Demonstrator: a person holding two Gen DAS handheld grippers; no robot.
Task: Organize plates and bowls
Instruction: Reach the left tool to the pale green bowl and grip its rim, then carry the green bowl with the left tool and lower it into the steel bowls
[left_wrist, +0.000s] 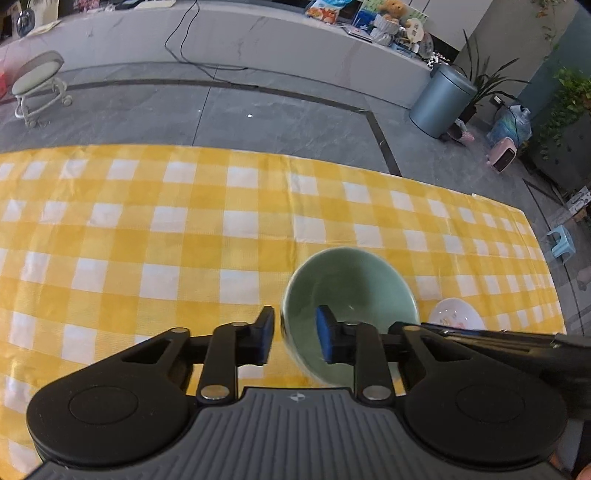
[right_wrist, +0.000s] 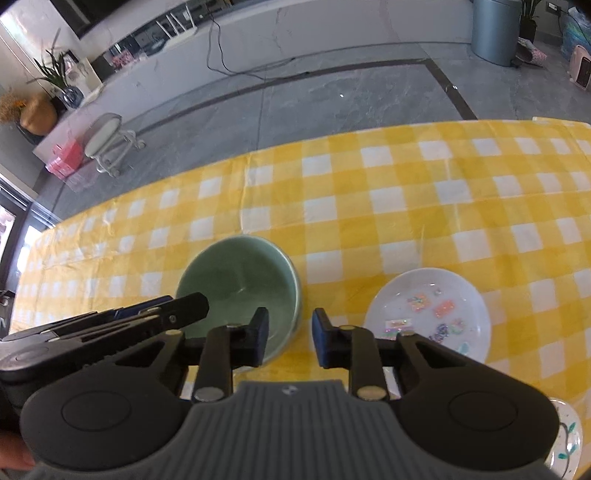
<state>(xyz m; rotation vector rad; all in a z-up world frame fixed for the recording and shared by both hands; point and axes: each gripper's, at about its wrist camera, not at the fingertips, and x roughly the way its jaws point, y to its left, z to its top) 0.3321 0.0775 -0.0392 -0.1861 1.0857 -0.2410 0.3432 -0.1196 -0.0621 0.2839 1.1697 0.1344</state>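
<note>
1. Left gripper (left_wrist: 293, 334) fingers are sitting at a narrow gap, straddling the near-left rim of the green bowl (left_wrist: 351, 291): left pad (left_wrist: 265, 338) outside the wall, right pad (left_wrist: 325, 338) inside the bowl. Pads are not visibly pressing on the rim; gaps are showing on both sides.
2. Right gripper (right_wrist: 289, 338) fingers are also standing narrow, nothing between them but tablecloth. Its left pad (right_wrist: 260, 338) is overlapping the green bowl's (right_wrist: 240, 284) near-right rim in view; can't tell if it's touching.
3. Green bowl is standing upright on the yellow checked tablecloth (left_wrist: 147, 221), just ahead of both finger pairs, and looking empty.
4. White plate (right_wrist: 428, 310) with small colourful pieces is lying right of the right gripper's fingers, near the bowl but apart from it. In the left wrist view only its far edge is peeking out right of the bowl.
5. Second white dish with a green leaf pattern (right_wrist: 567, 439) is showing at the near-right corner, behind the right fingers, mostly hidden by the gripper body.
</note>
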